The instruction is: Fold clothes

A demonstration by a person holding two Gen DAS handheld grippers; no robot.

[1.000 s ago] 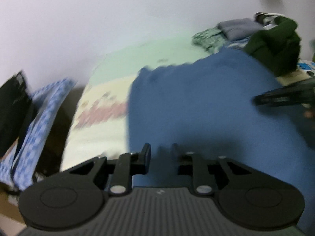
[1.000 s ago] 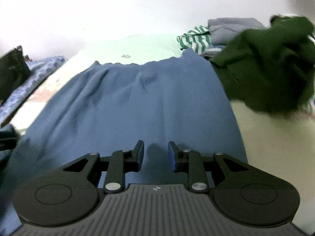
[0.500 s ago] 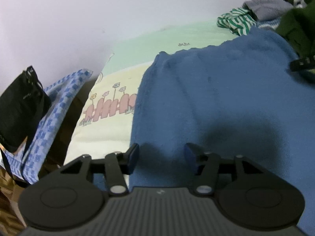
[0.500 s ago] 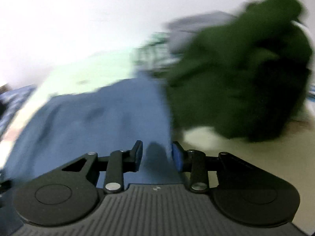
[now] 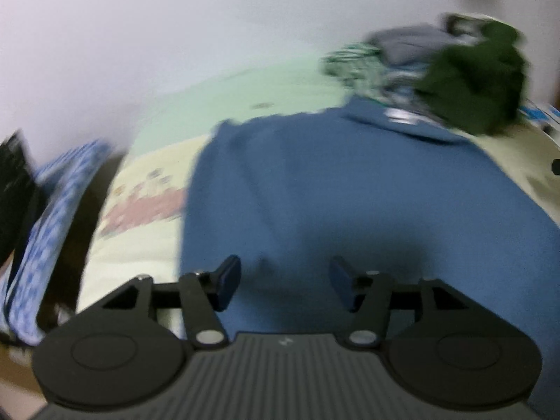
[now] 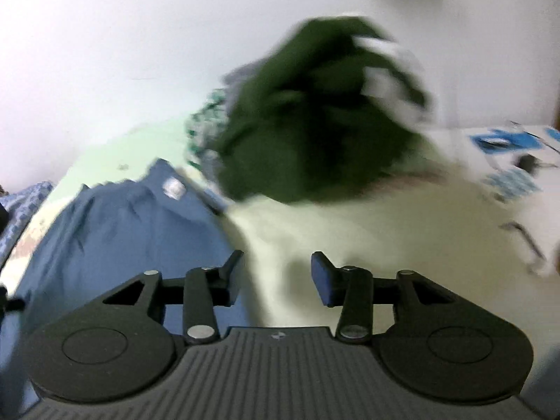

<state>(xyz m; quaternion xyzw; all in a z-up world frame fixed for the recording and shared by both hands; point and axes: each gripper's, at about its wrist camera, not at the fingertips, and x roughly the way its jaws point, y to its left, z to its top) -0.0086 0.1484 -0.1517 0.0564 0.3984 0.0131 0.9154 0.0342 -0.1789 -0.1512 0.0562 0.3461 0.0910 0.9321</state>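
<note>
A blue garment [image 5: 350,189] lies spread flat on the bed, its collar with a white label at the far end. My left gripper [image 5: 285,281] hovers open over its near edge, nothing between the fingers. In the right wrist view the same blue garment [image 6: 122,231] lies to the left. My right gripper [image 6: 274,278] stands open above the pale sheet just off the garment's right edge, holding nothing. A crumpled dark green garment [image 6: 315,129] is heaped beyond it; both views are motion-blurred.
The bed sheet [image 5: 147,210] is pale yellow and green with a pink print. A striped green-white piece [image 5: 353,63] and a grey folded piece [image 5: 413,40] lie by the white wall. A blue checked cloth [image 5: 52,217] hangs at the left. Blue-white packaging [image 6: 511,161] sits right.
Both grippers have opened wider. The right gripper swung to the right, off the blue garment and over the sheet toward the green heap. The left gripper shifted slightly over the garment's near edge.
</note>
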